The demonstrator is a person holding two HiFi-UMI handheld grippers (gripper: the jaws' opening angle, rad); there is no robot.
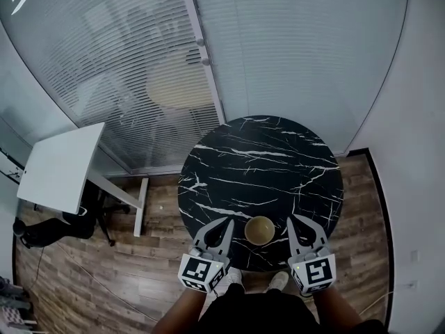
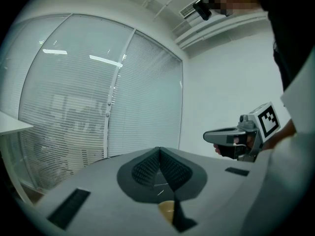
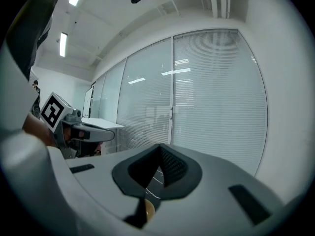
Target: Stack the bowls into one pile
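The tan bowl (image 1: 259, 229), perhaps several nested, sits at the near edge of the black marble table (image 1: 264, 158). The left gripper (image 1: 227, 223) and right gripper (image 1: 292, 220) flank it, both clenched on nothing.

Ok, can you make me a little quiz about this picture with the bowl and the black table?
1. True or false: the tan bowl sits between the left hand-held gripper and the right hand-held gripper.
2. The black marble table is: A square, B round, C triangular?
3. Fill in: both grippers' jaws are ____.
Key: 1 true; 2 B; 3 shut.
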